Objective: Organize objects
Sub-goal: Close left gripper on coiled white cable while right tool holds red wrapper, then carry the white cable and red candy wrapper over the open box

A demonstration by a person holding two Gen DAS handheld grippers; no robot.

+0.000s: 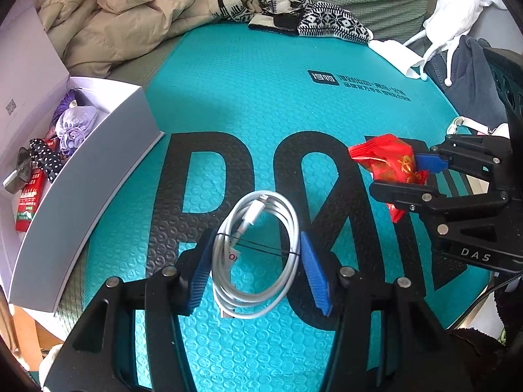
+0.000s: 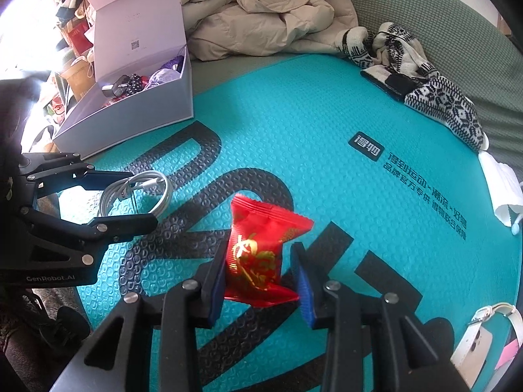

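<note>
left gripper (image 1: 256, 258) marked "genrobot.ai", right gripper (image 2: 258, 277) "das"

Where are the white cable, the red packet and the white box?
white cable (image 1: 258, 251), left wrist view, on the coil's right loop.
red packet (image 2: 258, 254), right wrist view, on its printed front.
white box (image 1: 98, 176), left wrist view, on its outer wall.

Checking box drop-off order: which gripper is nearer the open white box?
Left. The left gripper, straddling the coiled white cable, sits beside the white box. The right gripper, around the red packet, is farther across the mat.
</note>
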